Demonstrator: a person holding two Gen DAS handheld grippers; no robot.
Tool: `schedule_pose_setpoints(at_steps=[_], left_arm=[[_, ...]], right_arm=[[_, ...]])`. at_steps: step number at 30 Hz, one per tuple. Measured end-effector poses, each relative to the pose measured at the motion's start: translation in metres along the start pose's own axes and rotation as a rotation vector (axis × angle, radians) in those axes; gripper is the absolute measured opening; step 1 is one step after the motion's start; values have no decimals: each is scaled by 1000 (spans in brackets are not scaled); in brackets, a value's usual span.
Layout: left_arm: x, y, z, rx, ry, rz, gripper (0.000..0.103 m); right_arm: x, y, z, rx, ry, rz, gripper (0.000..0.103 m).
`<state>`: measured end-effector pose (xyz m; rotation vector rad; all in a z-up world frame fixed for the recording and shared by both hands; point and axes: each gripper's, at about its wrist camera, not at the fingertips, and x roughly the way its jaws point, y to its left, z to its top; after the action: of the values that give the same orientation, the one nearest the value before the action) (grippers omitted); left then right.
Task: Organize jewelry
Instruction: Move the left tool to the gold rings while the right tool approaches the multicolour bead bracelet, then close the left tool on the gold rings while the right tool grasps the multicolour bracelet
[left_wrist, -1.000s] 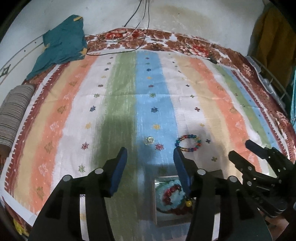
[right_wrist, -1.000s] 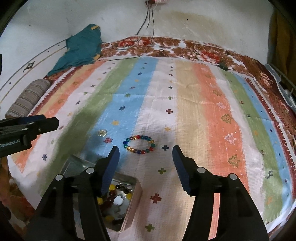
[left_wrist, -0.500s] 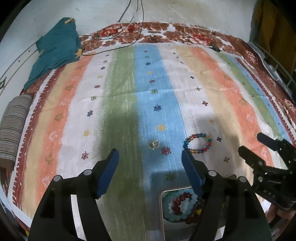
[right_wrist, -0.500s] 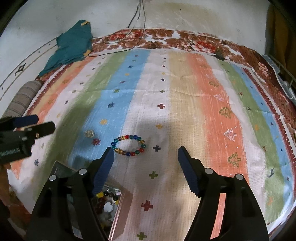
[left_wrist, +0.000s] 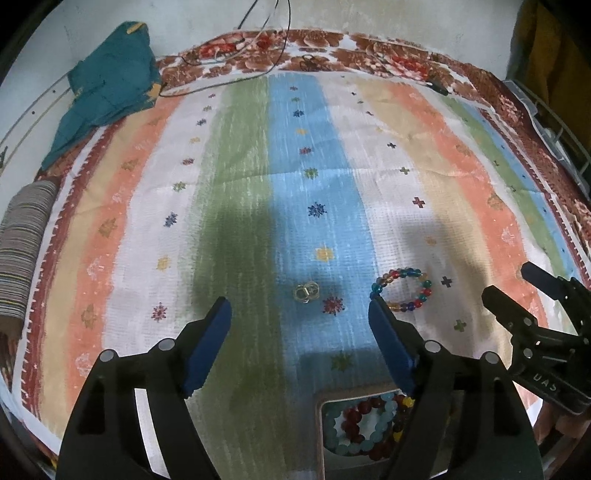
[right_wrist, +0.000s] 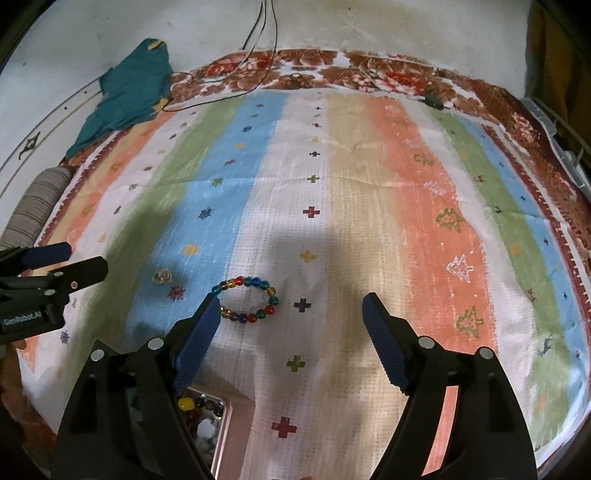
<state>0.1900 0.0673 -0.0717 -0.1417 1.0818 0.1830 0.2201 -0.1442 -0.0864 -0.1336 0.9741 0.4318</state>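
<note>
Left wrist view: left gripper (left_wrist: 299, 314) opening, nothing between pads. Small clear ring (left_wrist: 306, 291) lies on striped cloth (left_wrist: 236, 177) just ahead; bead bracelet (left_wrist: 402, 290) beside right pad. Tin (left_wrist: 319, 424) below shows bead bracelets clearly.

Right wrist view: right gripper (right_wrist: 290, 306) opening, empty; bracelet beside left pad. Tin mostly hidden.

A home bedroom: striped bedspread (left_wrist: 258, 177) over a bed, bolster pillow (left_wrist: 22, 254), crumpled garment (left_wrist: 110, 85).
</note>
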Motion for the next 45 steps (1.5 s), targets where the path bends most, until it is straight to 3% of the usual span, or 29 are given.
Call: schedule_pose_setpoints(at_steps=[23, 29, 32, 40, 45], left_arm=[[57, 1, 14, -5, 130, -37, 75], [73, 1, 16, 10, 170, -33, 69], [80, 1, 17, 9, 191, -48, 61], [92, -2, 18, 30, 217, -75, 46], [104, -5, 17, 57, 239, -72, 46]], right_arm=[[62, 4, 7, -10, 144, 41, 79], [82, 3, 6, -1, 189, 33, 79], [85, 5, 6, -10, 194, 22, 78], [95, 8, 12, -14, 204, 10, 68], [105, 10, 10, -31, 230, 3, 59]])
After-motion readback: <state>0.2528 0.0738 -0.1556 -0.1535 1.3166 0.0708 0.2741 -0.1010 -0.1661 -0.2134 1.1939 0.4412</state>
